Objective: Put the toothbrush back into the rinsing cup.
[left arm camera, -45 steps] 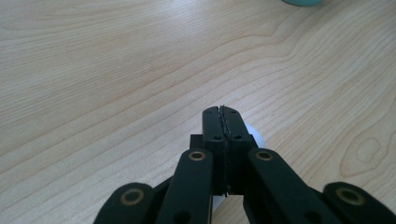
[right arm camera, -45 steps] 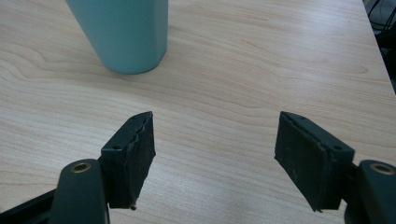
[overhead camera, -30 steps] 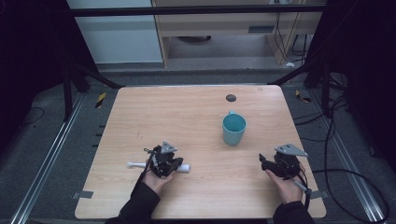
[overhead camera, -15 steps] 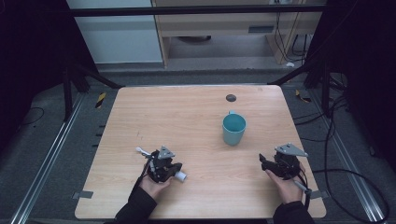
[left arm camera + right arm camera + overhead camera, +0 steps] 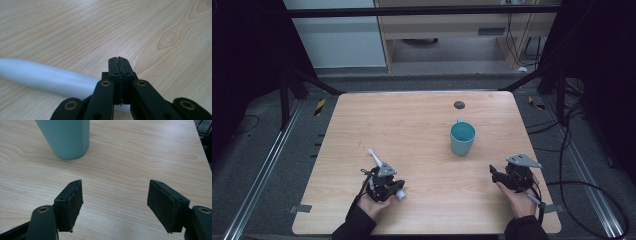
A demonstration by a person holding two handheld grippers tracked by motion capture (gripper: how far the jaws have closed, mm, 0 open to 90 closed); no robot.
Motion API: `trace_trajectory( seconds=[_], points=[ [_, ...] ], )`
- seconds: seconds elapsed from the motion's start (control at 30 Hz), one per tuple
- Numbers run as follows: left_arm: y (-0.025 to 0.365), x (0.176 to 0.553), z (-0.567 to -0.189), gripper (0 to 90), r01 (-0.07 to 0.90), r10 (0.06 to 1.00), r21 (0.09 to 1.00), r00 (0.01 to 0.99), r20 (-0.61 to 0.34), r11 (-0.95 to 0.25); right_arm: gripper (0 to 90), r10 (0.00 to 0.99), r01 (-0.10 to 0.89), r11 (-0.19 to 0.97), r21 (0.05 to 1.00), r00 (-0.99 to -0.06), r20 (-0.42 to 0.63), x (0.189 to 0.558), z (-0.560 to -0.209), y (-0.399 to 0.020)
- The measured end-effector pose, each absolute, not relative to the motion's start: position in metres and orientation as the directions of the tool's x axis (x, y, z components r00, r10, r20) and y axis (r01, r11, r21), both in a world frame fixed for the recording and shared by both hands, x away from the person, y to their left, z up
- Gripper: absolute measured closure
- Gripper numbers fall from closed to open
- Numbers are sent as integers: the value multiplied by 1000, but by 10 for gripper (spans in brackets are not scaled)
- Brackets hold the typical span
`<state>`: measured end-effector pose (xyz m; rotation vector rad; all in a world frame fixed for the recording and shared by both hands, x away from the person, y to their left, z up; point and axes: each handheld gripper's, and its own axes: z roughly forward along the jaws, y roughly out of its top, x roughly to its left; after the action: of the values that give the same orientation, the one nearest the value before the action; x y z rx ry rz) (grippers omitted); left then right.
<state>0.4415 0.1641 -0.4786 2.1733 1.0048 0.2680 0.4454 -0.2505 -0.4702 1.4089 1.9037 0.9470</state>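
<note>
A white toothbrush (image 5: 375, 158) lies slantwise on the wooden table (image 5: 412, 130), its head pointing to the far left. My left gripper (image 5: 381, 181) sits over its handle near the front edge. In the left gripper view the jaws (image 5: 119, 65) are pressed flat together with nothing between the pads, and the white handle (image 5: 50, 77) passes underneath them. A teal cup (image 5: 462, 138) stands upright right of centre. My right gripper (image 5: 493, 174) rests at the front right, apart from the cup (image 5: 65, 137). It stands open (image 5: 115, 195) with bare wood between its pads.
A small dark round spot (image 5: 459, 105) marks the table's far side. Metal rails (image 5: 272, 165) run along the floor on both sides. Cables (image 5: 577, 190) trail off to the right. A pale cabinet (image 5: 437, 30) stands beyond the far edge.
The toothbrush has swung from lying crosswise to slanting, its head now toward the far left. My left hand has shifted slightly with it. The right hand has kept still.
</note>
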Motion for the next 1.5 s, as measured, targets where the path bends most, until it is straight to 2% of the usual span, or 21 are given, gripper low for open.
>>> trace_trajectory(
  seconds=[0.93,1.27,1.5],
  points=[
    [200,421,-475,900,590,746,687,658,-104,-424,285,962,549,190,814,-271,-42,445,-470,-250],
    [222,426,-460,898,596,797,731,592,-121,-332,284,962,549,189,814,-270,-41,445,-470,-251],
    [234,436,-446,775,591,825,755,551,-122,-283,282,962,549,190,814,-269,-43,446,-470,-251]
  ],
)
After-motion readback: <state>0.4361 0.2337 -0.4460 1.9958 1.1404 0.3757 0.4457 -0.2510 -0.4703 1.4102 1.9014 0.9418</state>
